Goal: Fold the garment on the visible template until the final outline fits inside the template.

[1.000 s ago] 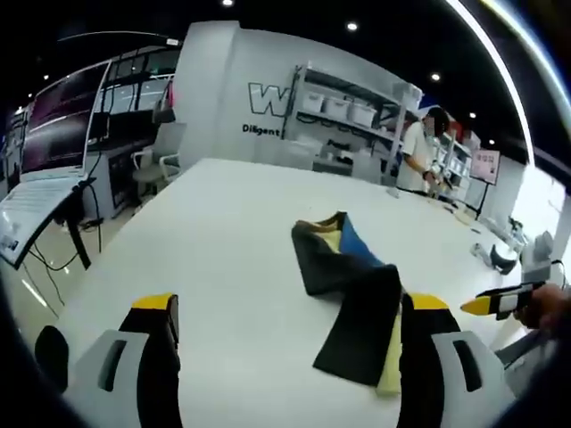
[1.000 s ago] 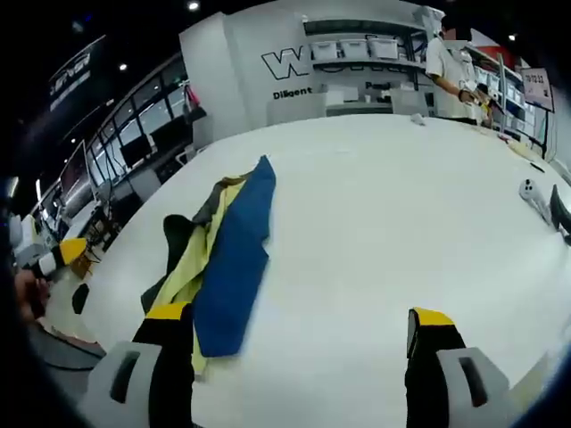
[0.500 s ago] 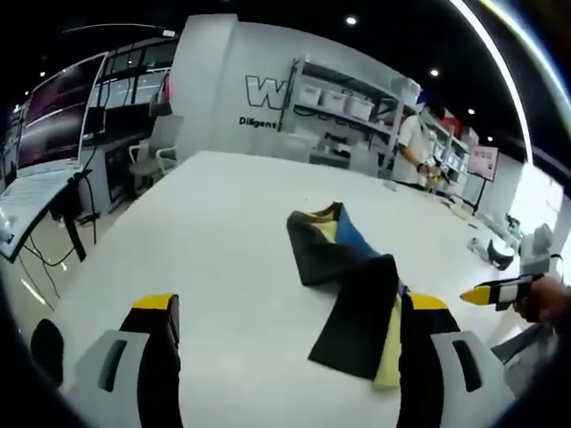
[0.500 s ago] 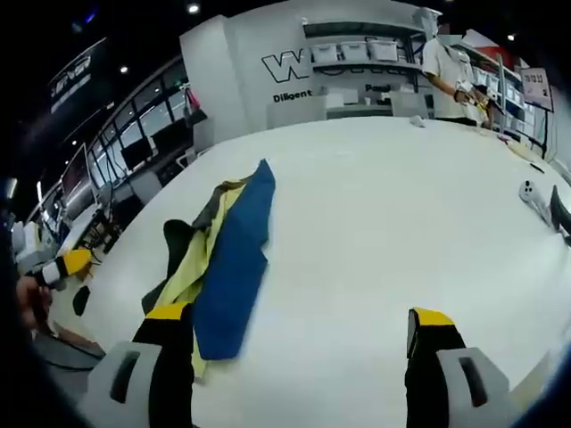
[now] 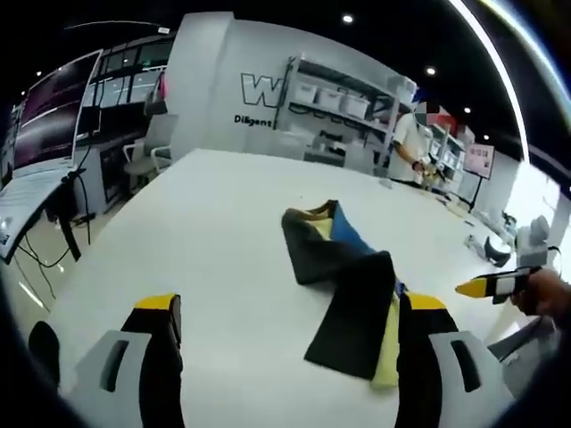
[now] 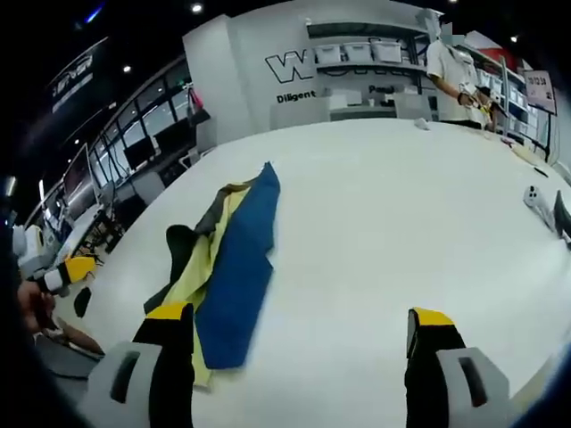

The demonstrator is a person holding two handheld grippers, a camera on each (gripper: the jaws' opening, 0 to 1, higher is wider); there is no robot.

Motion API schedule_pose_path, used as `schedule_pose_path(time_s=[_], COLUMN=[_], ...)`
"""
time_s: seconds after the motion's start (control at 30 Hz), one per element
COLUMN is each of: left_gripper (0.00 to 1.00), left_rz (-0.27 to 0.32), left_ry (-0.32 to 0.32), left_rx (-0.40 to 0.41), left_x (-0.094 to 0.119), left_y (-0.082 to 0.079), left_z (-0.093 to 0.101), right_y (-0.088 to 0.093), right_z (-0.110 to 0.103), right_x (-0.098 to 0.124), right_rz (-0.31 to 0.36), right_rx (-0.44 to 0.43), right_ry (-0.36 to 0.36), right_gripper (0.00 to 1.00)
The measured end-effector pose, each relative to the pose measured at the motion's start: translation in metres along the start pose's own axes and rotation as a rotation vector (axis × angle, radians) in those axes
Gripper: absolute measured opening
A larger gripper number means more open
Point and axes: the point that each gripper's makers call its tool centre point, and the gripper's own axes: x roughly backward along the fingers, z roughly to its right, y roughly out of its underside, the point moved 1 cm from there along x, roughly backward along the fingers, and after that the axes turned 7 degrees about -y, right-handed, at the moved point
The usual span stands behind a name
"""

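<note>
1. Left gripper [image 5: 285, 312]: we see both jaws rising from the bottom of the left gripper view, spread wide apart, nothing between them, above the white table [image 5: 205, 232].
2. Right gripper [image 6: 299, 325]: jaws likewise set wide apart with nothing clamped, over the table [image 6: 384, 214].
3. Garment [image 5: 343, 285] lies bunched and partly folded on the table, a long strip running away from us. In the left gripper view we see mostly black cloth with a yellow edge on the right side and a bit of blue at the far end; its near end sits just beside the left gripper's right jaw.
4. In the right gripper view the garment [image 6: 227, 259] shows a blue panel on top, yellow and black layers along its left side; its near end reaches the right gripper's left jaw, and we can't tell if they touch.
5. Each view catches the other gripper's yellow tip at the edge: right gripper [image 5: 491, 285] in a hand, left gripper [image 6: 67, 272] likewise.
6. We can't make out a template outline on the table.
7. Background: a person [image 6: 455, 71] stands at the far end by the shelving [image 5: 343, 98]; small white and dark items [image 6: 544, 201] lie near the table's right edge.
</note>
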Motion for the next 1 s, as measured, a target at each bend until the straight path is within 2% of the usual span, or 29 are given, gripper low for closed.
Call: schedule_pose_path(time_s=[0.03,0.17,0.47,0.6,0.7,0.8,0.83,0.9,1.0], left_gripper=[0.94,0.94,0.92,0.83,0.81,0.8,0.81,0.79,0.72], left_rz=[0.007,-0.008,-0.055,-0.07,-0.074,-0.126,-0.16,-0.166,-0.185], left_ry=[0.003,0.051,0.132,0.2,0.23,0.286,0.334,0.349,0.358], left_rx=[-0.02,-0.02,-0.092,-0.126,-0.142,-0.216,-0.271,-0.313,-0.321], left_x=[0.0,0.0,-0.002,-0.004,-0.006,-0.009,-0.008,-0.01,-0.012], left_y=[-0.001,0.003,0.017,0.023,0.025,0.037,0.044,0.048,0.053], left_z=[0.001,0.012,0.037,0.054,0.064,0.08,0.089,0.095,0.099], right_y=[-0.002,-0.007,-0.006,-0.006,-0.006,-0.004,-0.003,0.0,0.005], right_z=[-0.002,-0.008,-0.011,-0.011,-0.013,-0.017,-0.019,-0.022,-0.028], right_x=[-0.001,-0.001,-0.004,-0.005,-0.006,-0.009,-0.009,-0.01,-0.014], right_rz=[0.006,0.02,0.022,0.018,0.02,0.016,0.016,0.011,-0.004], right_rx=[-0.005,0.014,0.025,0.025,0.029,0.043,0.042,0.049,0.056], right_ry=[-0.002,-0.009,-0.026,-0.029,-0.031,-0.037,-0.041,-0.049,-0.064], right_gripper=[0.99,0.98,0.97,0.97,0.97,0.96,0.96,0.95,0.95])
